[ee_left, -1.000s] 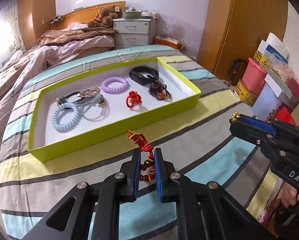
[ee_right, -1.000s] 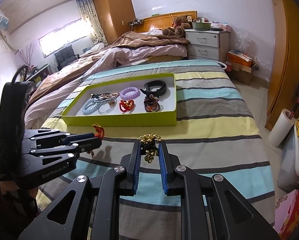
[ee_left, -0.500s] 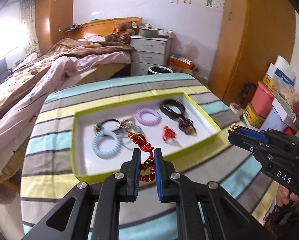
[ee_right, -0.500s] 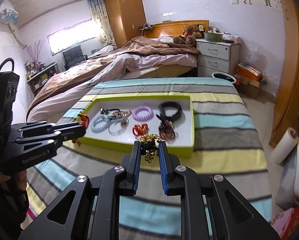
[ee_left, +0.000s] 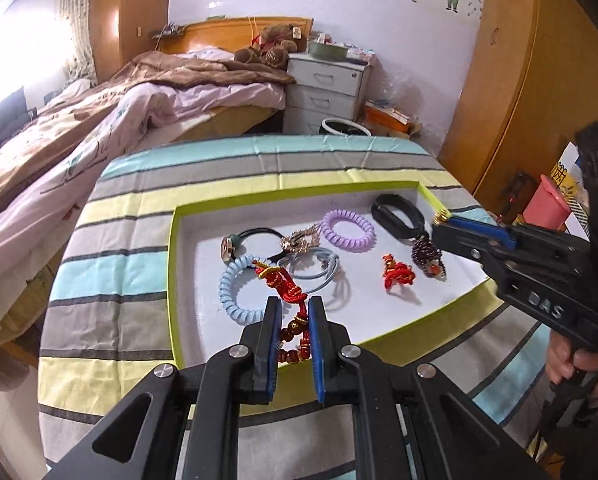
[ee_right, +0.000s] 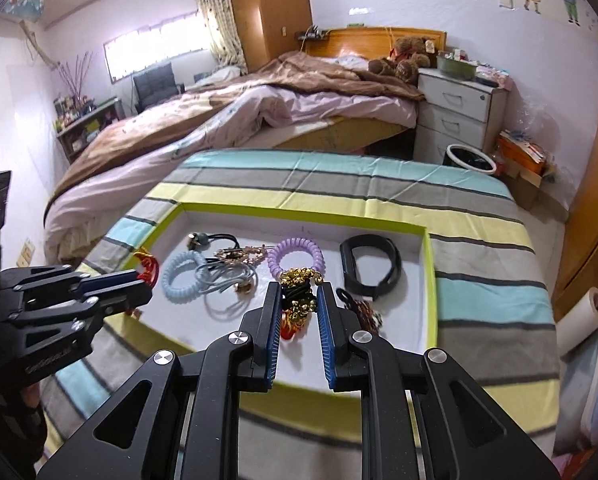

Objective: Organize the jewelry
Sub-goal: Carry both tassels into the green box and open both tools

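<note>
A lime-green tray [ee_left: 174, 280] with a white floor lies on the striped table. It holds a blue coil band [ee_left: 231, 288], a purple coil band [ee_left: 349, 230], a black band [ee_left: 395, 216], a red knot [ee_left: 397, 276] and a dark beaded piece [ee_left: 427, 256]. My left gripper [ee_left: 293, 320] is shut on a red cord bracelet [ee_left: 283, 280] above the tray's left half. My right gripper [ee_right: 299, 308] is shut on a black and gold bead bracelet [ee_right: 299, 280] above the tray's middle; it also shows in the left wrist view [ee_left: 443, 220] at the tray's right end.
A bed [ee_right: 259, 100] with brown and pink bedding lies behind the table. A white drawer unit [ee_right: 459, 108] and a bin [ee_right: 469, 160] stand at the back right. A wooden wardrobe [ee_left: 519, 80] and pink boxes [ee_left: 545, 204] stand at the right.
Both grippers have risen and moved forward over the tray, each still holding its bracelet. The tray now lies directly under them.
</note>
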